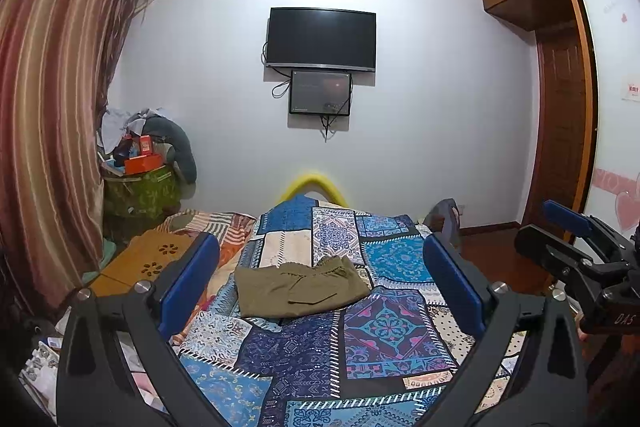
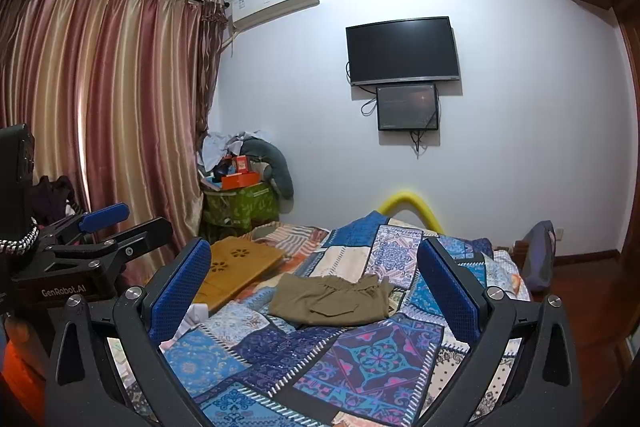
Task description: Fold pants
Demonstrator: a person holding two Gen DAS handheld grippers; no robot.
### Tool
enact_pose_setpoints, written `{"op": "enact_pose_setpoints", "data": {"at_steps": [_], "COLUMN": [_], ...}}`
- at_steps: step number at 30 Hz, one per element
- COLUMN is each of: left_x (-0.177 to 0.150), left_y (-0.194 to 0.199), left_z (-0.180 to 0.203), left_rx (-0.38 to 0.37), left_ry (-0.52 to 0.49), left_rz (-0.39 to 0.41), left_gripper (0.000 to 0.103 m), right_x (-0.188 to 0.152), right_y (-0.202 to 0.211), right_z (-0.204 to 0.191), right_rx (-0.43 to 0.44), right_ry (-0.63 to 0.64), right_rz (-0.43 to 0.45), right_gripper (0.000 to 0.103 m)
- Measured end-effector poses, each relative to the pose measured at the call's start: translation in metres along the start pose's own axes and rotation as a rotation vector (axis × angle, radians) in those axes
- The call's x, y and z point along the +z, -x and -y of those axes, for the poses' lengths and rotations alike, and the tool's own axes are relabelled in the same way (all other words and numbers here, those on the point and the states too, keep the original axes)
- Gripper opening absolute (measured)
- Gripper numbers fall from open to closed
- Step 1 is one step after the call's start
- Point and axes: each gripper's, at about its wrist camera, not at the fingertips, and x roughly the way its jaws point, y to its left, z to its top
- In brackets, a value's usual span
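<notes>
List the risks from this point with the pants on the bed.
1. The olive pants lie in a loose, already bunched fold on the patchwork quilt; a pinch could catch the quilt too and drag it.
2. Both the left gripper and the right gripper are open and away from the cloth, so a low approach may push the pile rather than grasp one layer.
3. The wooden lap tray sits close beside the pants and could be bumped.

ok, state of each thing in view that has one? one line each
pants: folded into a compact bundle, lying on the patchwork quilt
left hand-held gripper: open, holding nothing
right hand-held gripper: open, holding nothing
TV: screen dark
curtain: drawn closed
</notes>
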Motion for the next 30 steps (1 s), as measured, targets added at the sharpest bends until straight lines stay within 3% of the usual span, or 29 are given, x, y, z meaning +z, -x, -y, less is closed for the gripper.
{"op": "enact_pose_setpoints", "data": {"at_steps": [30], "left_x": [-0.0056], "left_y": [-0.0052], "left_z": [0.0002], "left_rx": [-0.031], "left_ry": [-0.015], "left_rz": [-0.017], "left_gripper": [0.103], "right_x": [-0.0026], "right_y": [-0.0031], "right_z": [0.0009], "right_rx": [0.003], "right_ry": [-0.005], "right_rz": [-0.01], "right_gripper": [0.103]}}
